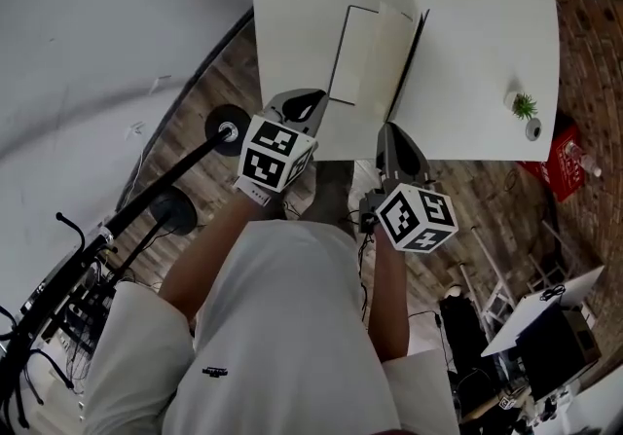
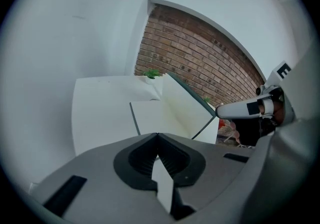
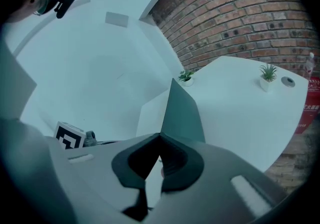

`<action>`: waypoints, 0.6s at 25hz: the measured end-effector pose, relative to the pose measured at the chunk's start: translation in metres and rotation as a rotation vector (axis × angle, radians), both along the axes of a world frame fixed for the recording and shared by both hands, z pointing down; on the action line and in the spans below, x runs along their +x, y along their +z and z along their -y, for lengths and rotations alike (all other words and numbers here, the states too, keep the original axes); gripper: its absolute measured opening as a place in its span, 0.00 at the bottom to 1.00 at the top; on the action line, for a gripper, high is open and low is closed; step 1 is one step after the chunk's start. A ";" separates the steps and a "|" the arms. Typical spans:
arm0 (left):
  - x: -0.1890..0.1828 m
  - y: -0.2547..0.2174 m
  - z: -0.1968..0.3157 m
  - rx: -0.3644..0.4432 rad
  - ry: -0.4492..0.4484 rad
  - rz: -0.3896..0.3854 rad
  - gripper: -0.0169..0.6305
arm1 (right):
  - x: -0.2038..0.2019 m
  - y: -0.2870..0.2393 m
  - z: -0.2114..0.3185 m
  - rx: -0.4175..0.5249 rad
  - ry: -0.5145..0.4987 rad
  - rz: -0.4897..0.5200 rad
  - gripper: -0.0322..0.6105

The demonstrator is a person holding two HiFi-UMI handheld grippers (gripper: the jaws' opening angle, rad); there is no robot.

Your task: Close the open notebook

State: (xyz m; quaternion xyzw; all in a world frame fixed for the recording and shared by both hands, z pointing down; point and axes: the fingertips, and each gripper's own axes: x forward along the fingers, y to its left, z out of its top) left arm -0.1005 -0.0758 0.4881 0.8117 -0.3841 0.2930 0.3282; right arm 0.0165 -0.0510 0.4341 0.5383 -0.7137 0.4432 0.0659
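1. the left gripper point(image 2: 157, 135) has its jaws pressed together at the tips, with nothing between them; only a pale sliver of table shows through the gap lower down.
2. the right gripper point(image 3: 160, 136) is closed the same way, tips meeting, nothing pinched that i can see.
3. the notebook point(image 1: 370, 58) lies on the white table point(image 1: 477, 34) just ahead of both claws, between their lines of reach.
4. its left page lies flat straight ahead of the left gripper point(image 1: 308, 110), while its right half stands tilted up, partway over.
5. the dark cover point(image 3: 181, 113) rises right off the right claw's tips; whether they touch its near corner i cannot tell.
6. from above, the right gripper point(image 1: 389, 133) sits at the near corner of that raised cover, the left one at the notebook's near left corner.
7. 2 small pots are on the table, each holding a green plant.
8. the far pot point(image 3: 186, 78) is beyond the notebook, ahead of the right claw.
9. the near pot point(image 3: 267, 75) is well off to the right claw's right, with a small round disc point(image 3: 288, 81) just beside it.
10. a red crate point(image 1: 557, 163) sits on the floor past the table's right edge, a pale bottle point(image 3: 311, 60) at it; in it or beside it, i cannot tell.
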 end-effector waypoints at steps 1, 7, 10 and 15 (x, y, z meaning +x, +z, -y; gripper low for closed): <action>-0.003 0.000 -0.001 -0.001 -0.004 0.001 0.04 | -0.005 0.002 0.000 -0.001 -0.011 0.003 0.06; -0.018 0.003 -0.006 -0.007 -0.030 0.004 0.04 | -0.036 0.018 0.003 -0.020 -0.076 0.016 0.06; -0.027 0.005 -0.008 -0.010 -0.044 0.008 0.04 | -0.047 0.027 0.004 -0.031 -0.099 0.016 0.06; -0.037 0.007 -0.011 -0.015 -0.064 0.012 0.04 | -0.062 0.043 0.005 -0.052 -0.130 0.015 0.06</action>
